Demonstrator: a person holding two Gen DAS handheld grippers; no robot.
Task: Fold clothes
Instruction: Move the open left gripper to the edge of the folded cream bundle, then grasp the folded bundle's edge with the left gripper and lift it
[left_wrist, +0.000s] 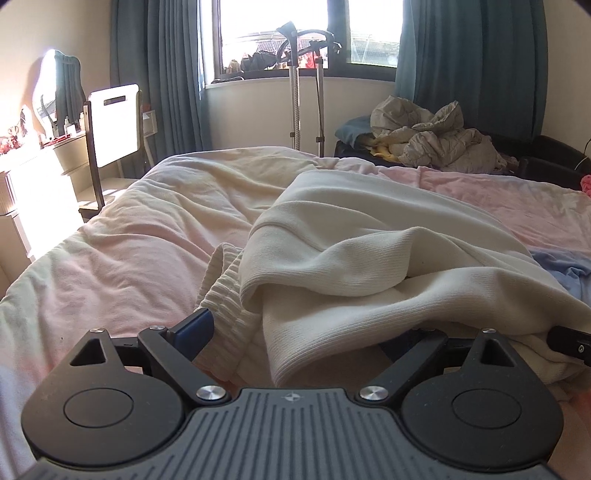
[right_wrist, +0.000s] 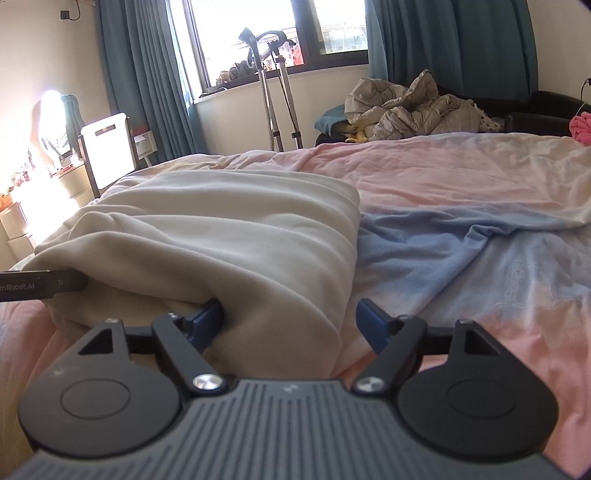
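Observation:
A cream knitted garment (left_wrist: 369, 251) lies bunched on the pink bed cover (left_wrist: 122, 258), its ribbed elastic band (left_wrist: 221, 291) at the near left. My left gripper (left_wrist: 306, 332) is open at the garment's near edge. Its left blue pad (left_wrist: 194, 332) shows, while cloth covers the right finger. In the right wrist view the same garment (right_wrist: 221, 236) is folded over, and my right gripper (right_wrist: 290, 321) is open around the fold's near right corner, with both blue fingertips (right_wrist: 371, 325) visible. The left gripper's black finger (right_wrist: 44, 286) pokes into the cloth from the left.
A light blue garment (right_wrist: 424, 251) lies flat to the right of the cream one. Beyond the bed stand a white chair (left_wrist: 114, 125), a garment steamer stand (left_wrist: 306, 92) by the window, and a dark sofa with a crumpled grey quilt (left_wrist: 432, 136).

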